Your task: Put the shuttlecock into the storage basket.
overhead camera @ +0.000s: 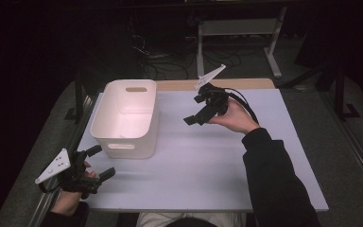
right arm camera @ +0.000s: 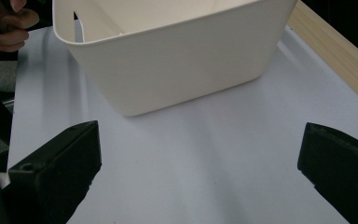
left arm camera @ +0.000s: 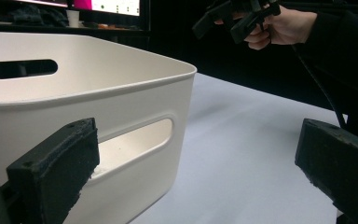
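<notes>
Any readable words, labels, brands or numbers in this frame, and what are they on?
None can be read.
The white plastic bin with handle slots is plain, with no print.
The lit screen behind the bin, in the left gripper view, shows bright patches too blurred to read.

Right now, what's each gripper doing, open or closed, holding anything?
Left gripper: jaws open, holding nothing, beside the white bin.
Right gripper: jaws open, holding nothing, raised above the table.
</notes>
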`<state>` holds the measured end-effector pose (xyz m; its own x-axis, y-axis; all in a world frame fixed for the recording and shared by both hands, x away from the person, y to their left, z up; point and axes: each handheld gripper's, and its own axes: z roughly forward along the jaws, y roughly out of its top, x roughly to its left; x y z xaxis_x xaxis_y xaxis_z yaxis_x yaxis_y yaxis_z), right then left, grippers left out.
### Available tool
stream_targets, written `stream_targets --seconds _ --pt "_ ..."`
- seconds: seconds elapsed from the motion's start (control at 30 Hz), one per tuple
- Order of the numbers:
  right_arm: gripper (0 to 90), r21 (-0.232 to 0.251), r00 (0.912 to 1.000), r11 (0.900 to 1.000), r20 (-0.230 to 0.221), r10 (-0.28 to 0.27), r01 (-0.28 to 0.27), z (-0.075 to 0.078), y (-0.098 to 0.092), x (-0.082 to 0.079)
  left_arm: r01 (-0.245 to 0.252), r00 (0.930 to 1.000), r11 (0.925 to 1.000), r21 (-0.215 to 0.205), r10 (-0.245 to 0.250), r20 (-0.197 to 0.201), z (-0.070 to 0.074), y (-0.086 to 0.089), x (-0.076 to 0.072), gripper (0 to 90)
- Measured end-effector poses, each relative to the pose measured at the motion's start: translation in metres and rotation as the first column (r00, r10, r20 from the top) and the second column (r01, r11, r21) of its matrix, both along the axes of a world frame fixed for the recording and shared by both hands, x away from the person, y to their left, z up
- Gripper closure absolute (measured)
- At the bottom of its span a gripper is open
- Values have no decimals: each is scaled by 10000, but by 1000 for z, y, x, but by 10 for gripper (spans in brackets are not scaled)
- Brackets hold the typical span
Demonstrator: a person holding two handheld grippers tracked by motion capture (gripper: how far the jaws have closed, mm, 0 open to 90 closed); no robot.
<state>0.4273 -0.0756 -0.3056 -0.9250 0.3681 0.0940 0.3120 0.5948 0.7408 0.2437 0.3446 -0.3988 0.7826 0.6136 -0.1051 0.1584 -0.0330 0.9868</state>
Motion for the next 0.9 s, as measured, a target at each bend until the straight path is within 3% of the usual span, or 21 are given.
stream_targets --seconds 0.9 --pt "0 99 9977 9977 -123 -666 667 -20 -43 -8 -11 10000 10000 -39 11 21 0 1 0 0"
